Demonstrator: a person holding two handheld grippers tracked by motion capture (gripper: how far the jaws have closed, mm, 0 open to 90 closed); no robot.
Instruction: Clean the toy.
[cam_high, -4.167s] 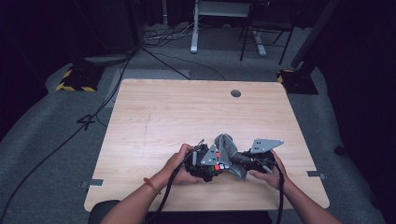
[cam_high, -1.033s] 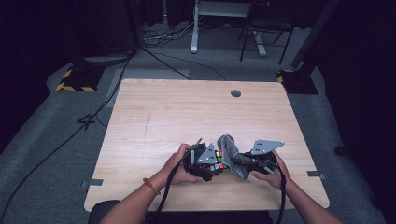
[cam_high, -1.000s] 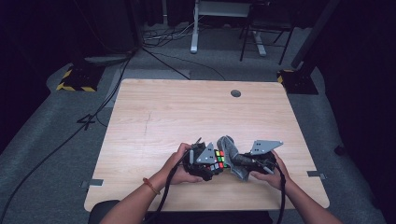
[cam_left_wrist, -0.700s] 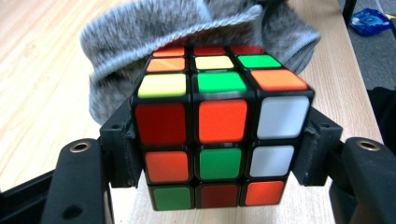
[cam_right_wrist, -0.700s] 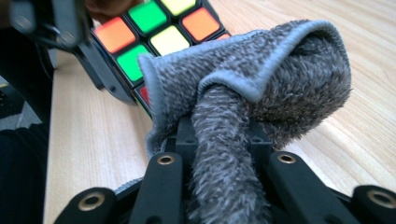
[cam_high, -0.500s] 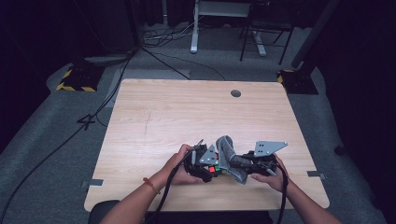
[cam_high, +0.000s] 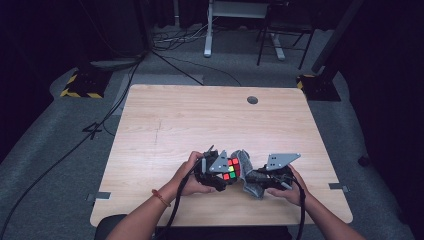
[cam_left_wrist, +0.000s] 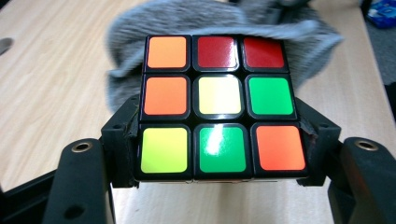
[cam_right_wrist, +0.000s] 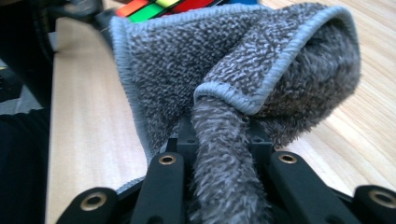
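Observation:
A scrambled puzzle cube (cam_left_wrist: 217, 105) with orange, red, yellow and green stickers sits clamped between the black jaws of my left gripper (cam_left_wrist: 217, 163). In the high view the cube (cam_high: 231, 169) is near the table's front edge, held by the left gripper (cam_high: 220, 170). My right gripper (cam_right_wrist: 224, 154) is shut on a bunched fold of a grey terry cloth (cam_right_wrist: 243, 70). That cloth (cam_high: 247, 172) hangs against the cube's right side, between the two grippers, with the right gripper (cam_high: 265, 180) just to its right. Behind the cube the cloth (cam_left_wrist: 224, 21) shows as a blurred grey mass.
The wooden table (cam_high: 200, 120) has a round cable hole (cam_high: 252, 100) near its far edge. Cables trail from both grippers over the front edge. On the floor beyond stand a desk frame (cam_high: 235, 20) and yellow-black striped bases (cam_high: 80, 85).
The cube has turned in the left gripper, so its coloured face now shows more toward the camera. The cloth has shifted slightly against the cube. Both hands stay in about the same spot.

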